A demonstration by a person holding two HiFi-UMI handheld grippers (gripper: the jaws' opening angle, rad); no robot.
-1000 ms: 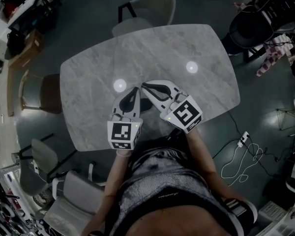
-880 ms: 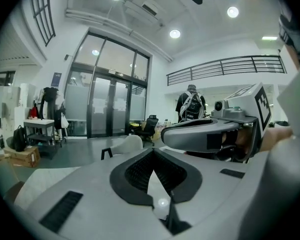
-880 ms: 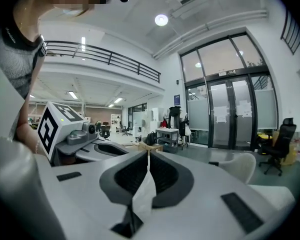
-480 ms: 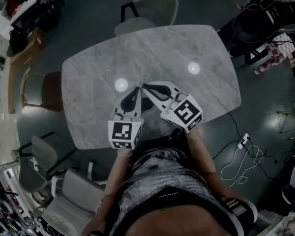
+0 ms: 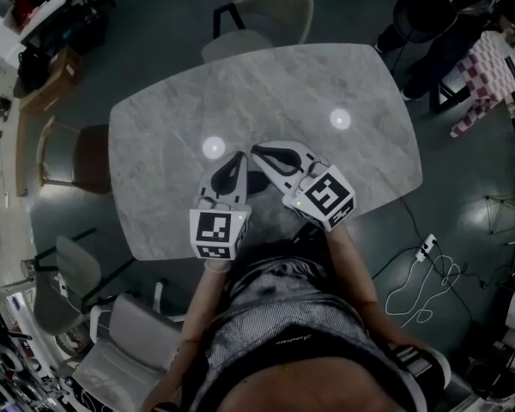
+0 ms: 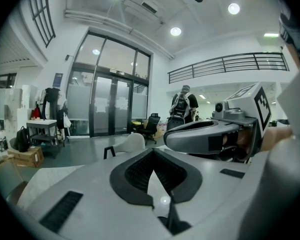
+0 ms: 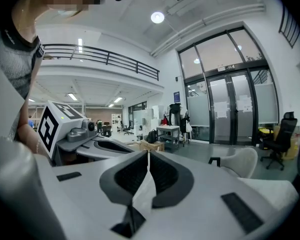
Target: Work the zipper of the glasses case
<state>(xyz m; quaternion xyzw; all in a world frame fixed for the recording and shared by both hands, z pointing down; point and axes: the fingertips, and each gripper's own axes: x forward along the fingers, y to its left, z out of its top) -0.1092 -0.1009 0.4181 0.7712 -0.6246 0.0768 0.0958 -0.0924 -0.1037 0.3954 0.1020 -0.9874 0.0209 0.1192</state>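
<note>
Beyond both sets of jaws stretches the table [image 5: 326, 75], a rounded slab with a grey, marble-like veined top, glossy enough to hold two round light reflections [image 5: 211, 148]. One lies just ahead of the left jaws, the other well off past the right jaws. Nothing stands on the top between the jaws and its far edge. At that edge, straight ahead of the jaws, a pale shell-backed chair [image 5: 270, 11] on dark legs is pushed in. A brown chair [image 5: 73, 161] stands far left of the left jaws, and a white cable with a power strip [image 5: 425, 243] trails on the dark floor to the right.

We hold the left gripper [image 5: 239, 155] and the right gripper [image 5: 256, 151] over the table's near edge. Their tips are angled toward each other and almost meet. Both are smooth light-grey plastic with dark ribbed pads, and each carries a white marker cube [image 5: 216, 234] at its rear.

The left jaws are clenched tip to tip with nothing in them. The right jaws are drawn together to a thin slit, also empty.

Just behind the tips, between the two gripper bodies, sits a dark patch [image 5: 254, 183]. We cannot tell whether it is the glasses case or shadow, and neither gripper view shows the case.
</note>
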